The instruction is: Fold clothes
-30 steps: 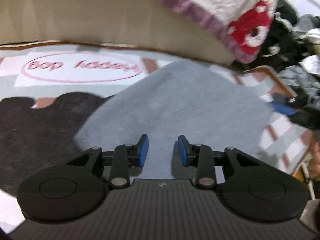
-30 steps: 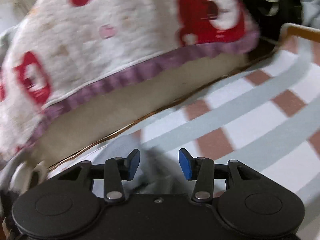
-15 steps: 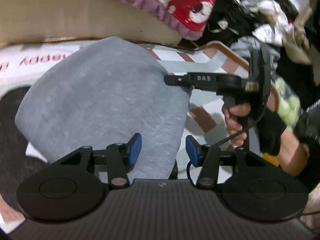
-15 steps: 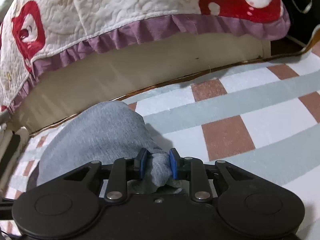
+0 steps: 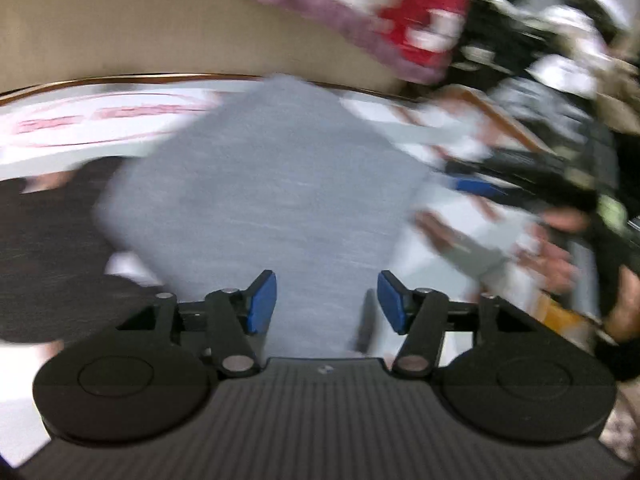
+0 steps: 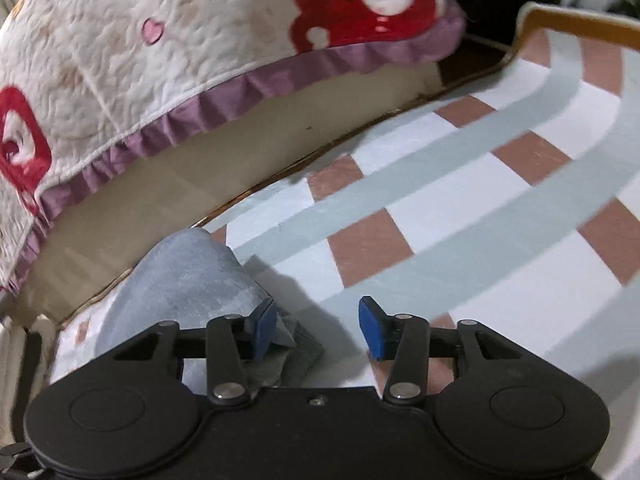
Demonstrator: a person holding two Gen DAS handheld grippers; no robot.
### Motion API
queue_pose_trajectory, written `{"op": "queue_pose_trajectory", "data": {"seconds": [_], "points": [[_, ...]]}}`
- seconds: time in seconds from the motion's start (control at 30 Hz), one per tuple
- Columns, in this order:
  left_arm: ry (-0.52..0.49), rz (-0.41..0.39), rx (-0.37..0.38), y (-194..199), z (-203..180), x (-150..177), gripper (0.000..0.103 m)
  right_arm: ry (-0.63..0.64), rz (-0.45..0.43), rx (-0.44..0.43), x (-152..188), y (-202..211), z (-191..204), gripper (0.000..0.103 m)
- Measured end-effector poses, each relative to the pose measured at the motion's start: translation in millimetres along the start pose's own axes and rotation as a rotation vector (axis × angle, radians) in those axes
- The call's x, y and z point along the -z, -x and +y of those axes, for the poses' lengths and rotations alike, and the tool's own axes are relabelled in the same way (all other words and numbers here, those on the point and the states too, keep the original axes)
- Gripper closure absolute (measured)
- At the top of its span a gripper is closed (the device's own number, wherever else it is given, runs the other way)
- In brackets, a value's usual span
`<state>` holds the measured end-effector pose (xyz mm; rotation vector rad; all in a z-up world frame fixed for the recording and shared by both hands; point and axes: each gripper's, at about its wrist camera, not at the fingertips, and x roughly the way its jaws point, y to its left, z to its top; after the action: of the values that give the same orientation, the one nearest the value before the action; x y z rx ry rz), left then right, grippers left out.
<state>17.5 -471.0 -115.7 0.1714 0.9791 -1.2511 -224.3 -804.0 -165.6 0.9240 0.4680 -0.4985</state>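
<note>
A folded grey garment (image 5: 272,184) lies flat on the checked mat (image 5: 452,136) in the blurred left wrist view. My left gripper (image 5: 326,300) hovers open over its near edge, nothing between the blue pads. In the right wrist view the same grey garment (image 6: 188,272) sits at the lower left with a corner just beside the left pad. My right gripper (image 6: 316,328) stands open over the mat (image 6: 460,220), holding nothing. The other gripper and a hand (image 5: 552,248) appear at the right of the left wrist view.
A quilted bedspread (image 6: 168,40) with red bears and a purple frill hangs over a beige bed side (image 6: 200,168) behind the mat. A dark garment (image 5: 44,256) lies left of the grey one. A heap of dark clothes (image 5: 560,60) sits at the right rear.
My right gripper was shut on the grey garment's corner half a second ago and has let go. My left gripper has stayed open, opened wider and swung, blurring its view.
</note>
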Motion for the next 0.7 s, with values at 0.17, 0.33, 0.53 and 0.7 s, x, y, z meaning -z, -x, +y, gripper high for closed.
{"op": "queue_pose_trajectory", "data": {"seconds": [0.17,0.33,0.53,0.7], "points": [[0.098,-0.019,-0.079,2,22,5,0.037,-0.158,0.079,-0.156,15,5,-10,0.031],[0.145,-0.059,-0.138,0,37,13,0.037,-0.217,0.201,-0.112,40,-30,-10,0.031],[0.393,-0.124,-0.063,-6,77,11,0.037,-0.286,0.146,-0.076,53,-45,-20,0.026],[0.573,-0.184,-0.005,-7,104,14,0.035,-0.287,0.086,-0.07,60,-50,-23,0.024]]}}
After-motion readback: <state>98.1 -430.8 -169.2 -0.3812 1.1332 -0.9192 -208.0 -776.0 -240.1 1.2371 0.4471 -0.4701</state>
